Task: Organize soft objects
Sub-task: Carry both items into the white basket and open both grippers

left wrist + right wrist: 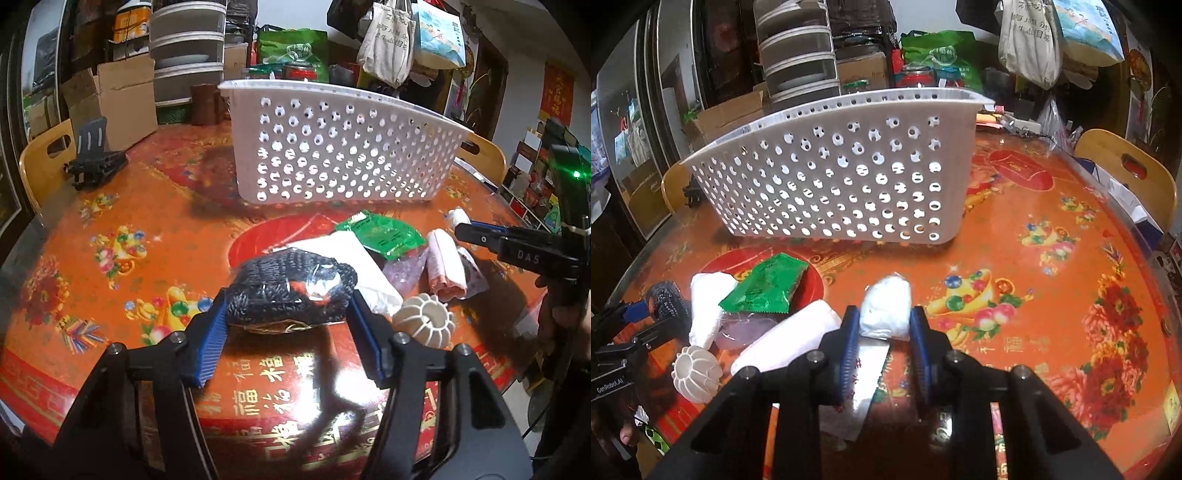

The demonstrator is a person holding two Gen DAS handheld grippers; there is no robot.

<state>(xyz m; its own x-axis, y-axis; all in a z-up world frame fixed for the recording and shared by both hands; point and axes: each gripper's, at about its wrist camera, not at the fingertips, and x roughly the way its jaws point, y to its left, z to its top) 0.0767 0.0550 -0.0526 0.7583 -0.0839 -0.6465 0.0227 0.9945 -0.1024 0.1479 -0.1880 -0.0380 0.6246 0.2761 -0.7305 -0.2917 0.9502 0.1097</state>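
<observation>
My left gripper [286,306] is shut on a black knitted item in clear wrap [291,288], just above the table. My right gripper [884,321] is shut on a small white packet in clear plastic [886,308]; it also shows in the left wrist view [458,218]. A white perforated basket [332,155] stands behind the pile, also in the right wrist view [842,173]. On the table lie a green packet [764,284], a pink roll [786,339], a white folded cloth [709,302], a purple bag [738,330] and a white ribbed ball [696,373].
The round table has a red-orange patterned cover [129,229]. A black stand [94,155] sits at its far left. Wooden chairs [1126,166] ring the table. Boxes, drawers and hanging bags fill the background.
</observation>
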